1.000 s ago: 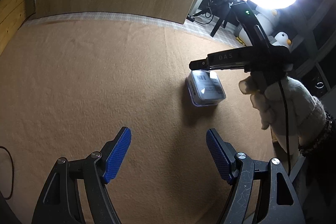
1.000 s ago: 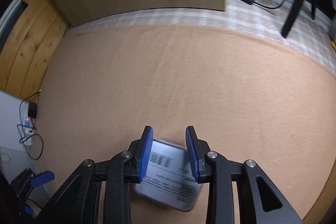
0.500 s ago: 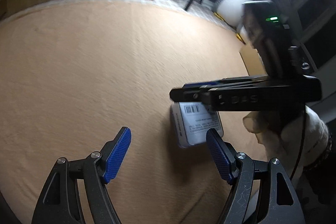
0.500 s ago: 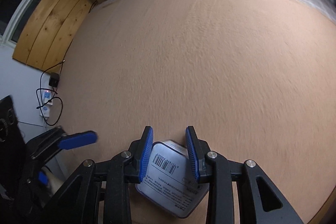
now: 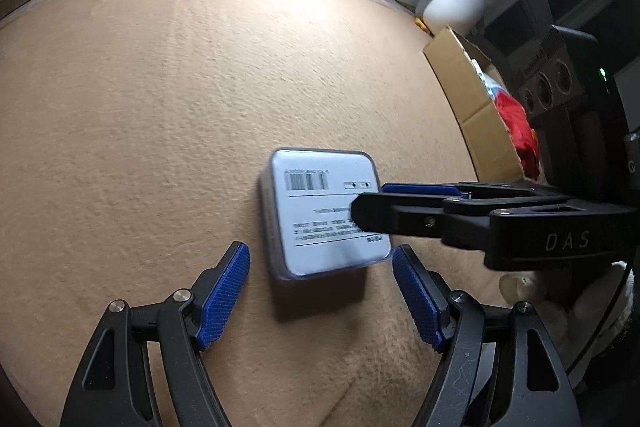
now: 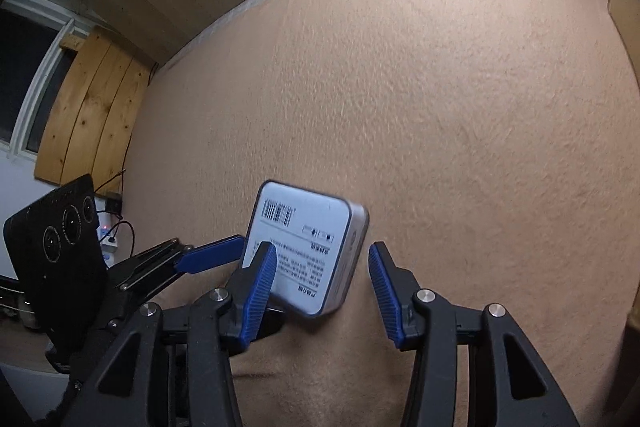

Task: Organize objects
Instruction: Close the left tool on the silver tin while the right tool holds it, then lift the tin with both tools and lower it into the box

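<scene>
Left wrist view shows the flat white rounded-square box with a barcode label [image 5: 326,211] on the tan felt-covered bench [image 5: 160,107], just ahead of the left hand-held gripper [image 5: 320,287], whose blue pads stand wide with nothing between them. The right hand-held gripper [image 6: 320,279] is opening; the box sits between its pads, and whether the near pad still touches the label cannot be told. The box looks tilted in the right wrist view, so it may drop unevenly or shift on the felt as the jaws part. The two grippers crowd the same spot, and the left one's pads could knock the right one's finger or nudge the box if it closes too soon. Open felt lies beyond the box; a brown cardboard carton [image 5: 472,107] stands past the bench's edge.
</scene>
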Available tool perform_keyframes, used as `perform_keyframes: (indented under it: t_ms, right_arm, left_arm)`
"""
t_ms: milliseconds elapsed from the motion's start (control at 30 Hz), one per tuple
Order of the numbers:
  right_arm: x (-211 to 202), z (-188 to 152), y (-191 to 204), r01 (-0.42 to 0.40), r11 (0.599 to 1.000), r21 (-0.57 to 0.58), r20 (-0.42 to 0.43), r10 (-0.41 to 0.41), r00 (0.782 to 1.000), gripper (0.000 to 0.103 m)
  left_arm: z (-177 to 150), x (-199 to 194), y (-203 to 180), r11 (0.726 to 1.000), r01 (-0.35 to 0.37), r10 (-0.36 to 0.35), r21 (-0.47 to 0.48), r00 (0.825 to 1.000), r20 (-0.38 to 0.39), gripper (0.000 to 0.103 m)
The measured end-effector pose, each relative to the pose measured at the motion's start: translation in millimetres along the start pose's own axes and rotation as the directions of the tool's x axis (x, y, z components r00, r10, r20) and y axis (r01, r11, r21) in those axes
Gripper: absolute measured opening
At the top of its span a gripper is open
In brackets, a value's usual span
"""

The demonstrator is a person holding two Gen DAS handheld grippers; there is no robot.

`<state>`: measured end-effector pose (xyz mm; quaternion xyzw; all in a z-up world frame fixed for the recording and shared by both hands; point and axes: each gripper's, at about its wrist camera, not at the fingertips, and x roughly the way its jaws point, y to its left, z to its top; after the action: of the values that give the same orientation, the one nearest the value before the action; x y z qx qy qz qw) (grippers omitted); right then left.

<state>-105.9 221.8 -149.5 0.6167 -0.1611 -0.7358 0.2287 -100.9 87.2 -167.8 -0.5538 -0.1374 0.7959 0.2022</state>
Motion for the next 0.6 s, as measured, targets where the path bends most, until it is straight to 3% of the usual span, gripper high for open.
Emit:
perform_keyframes:
  t_ms: [267, 600]
  right_arm:
    - [9.2, -2.5, -2.2, -0.021, 0.999, 0.027, -0.022, 0.022, 1.0, 0.042]
    - [-2.8, -4.3, -17.1, -0.008, 1.0, 0.025, -0.007, 0.009, 1.0, 0.037]
  left_arm:
    - [-2.6, 7.5, -10.6, 0.999, -0.002, 0.002, 0.041, 1.0, 0.006, 0.076]
    - [-3.5, 10.5, -20.6, 0.998, -0.02, 0.02, 0.062, 1.0, 0.004, 0.062]
